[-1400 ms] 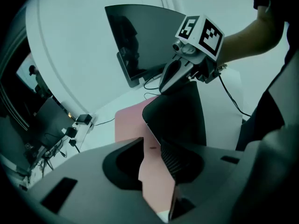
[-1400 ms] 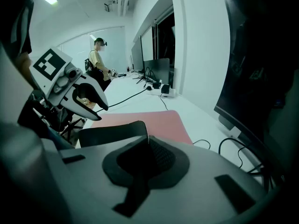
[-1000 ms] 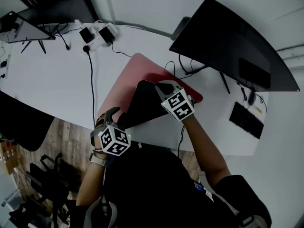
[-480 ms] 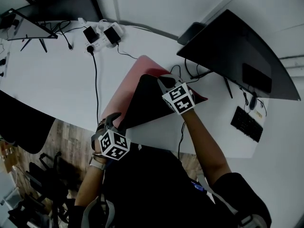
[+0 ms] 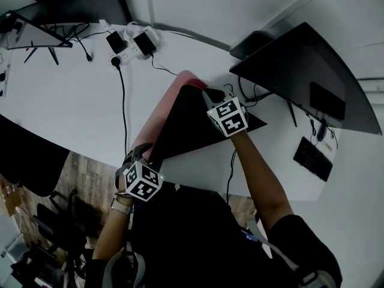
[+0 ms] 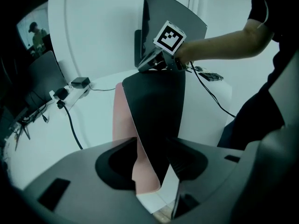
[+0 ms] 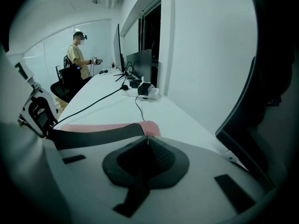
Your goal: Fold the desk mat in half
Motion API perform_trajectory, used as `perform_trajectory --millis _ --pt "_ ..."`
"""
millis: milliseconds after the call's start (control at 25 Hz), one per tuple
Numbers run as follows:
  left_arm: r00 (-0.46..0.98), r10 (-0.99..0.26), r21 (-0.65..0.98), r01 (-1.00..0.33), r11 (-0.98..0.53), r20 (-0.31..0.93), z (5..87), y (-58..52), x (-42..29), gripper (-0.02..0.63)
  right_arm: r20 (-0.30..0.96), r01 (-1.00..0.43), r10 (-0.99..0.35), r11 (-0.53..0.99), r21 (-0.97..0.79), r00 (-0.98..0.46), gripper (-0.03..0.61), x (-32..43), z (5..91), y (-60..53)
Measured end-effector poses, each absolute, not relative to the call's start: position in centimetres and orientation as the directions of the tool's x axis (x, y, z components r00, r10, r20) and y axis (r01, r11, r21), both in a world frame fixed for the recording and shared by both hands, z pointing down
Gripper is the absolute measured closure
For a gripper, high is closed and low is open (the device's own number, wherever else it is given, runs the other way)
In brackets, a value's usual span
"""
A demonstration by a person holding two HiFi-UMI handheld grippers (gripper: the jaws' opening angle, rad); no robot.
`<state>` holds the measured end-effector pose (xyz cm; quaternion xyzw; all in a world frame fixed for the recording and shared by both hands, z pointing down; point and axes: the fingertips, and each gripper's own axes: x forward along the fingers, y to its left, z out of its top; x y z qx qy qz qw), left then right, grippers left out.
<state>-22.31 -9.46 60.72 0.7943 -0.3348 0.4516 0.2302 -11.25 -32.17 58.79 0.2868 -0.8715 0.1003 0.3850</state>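
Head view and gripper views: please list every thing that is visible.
desk: one, white, under everything.
desk mat: one, pink with black underside, mid-desk, one half lifted over.
monitor: at least two, black, far right and far left.
power strip: one, white, far edge.
cables: several, black, across desk.
keyboard: one, black, right end.
other person: one, far down the room.
left hand-held gripper: one, grey, jaws just been opening, mat's near corner between them.
right hand-held gripper: one, grey, shut on mat's lifted corner.
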Motion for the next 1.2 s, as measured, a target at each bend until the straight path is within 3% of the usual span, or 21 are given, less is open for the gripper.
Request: perform_trajectory --millis 240,480,560,1200 --pt "0.362 -0.265 0.105 -0.744 -0.66 0.894 62.3 -9.8 -23.3 0.428 0.721 -0.604 -0.447 0.796 0.049 -0.53 0.558 -11.8 59.1 -33.8" --pt "0.305 -0.303 0.036 -0.755 -0.654 0.903 62.2 -11.9 -25.3 0.579 0.722 -0.625 -0.463 0.779 0.055 -0.514 0.558 -12.1 59.4 -35.3" --pt "0.288 -0.304 0.022 -0.757 -0.653 0.908 62.4 -12.6 -26.0 0.601 0.723 -0.632 -0.468 0.773 0.057 -0.507 0.558 -12.1 59.5 -35.8" --pt "0.277 -0.322 0.007 -0.769 -0.639 0.905 62.2 -16.5 -28.6 0.603 0.706 -0.701 -0.544 0.707 0.095 -0.453 0.558 -13.2 60.6 -41.2"
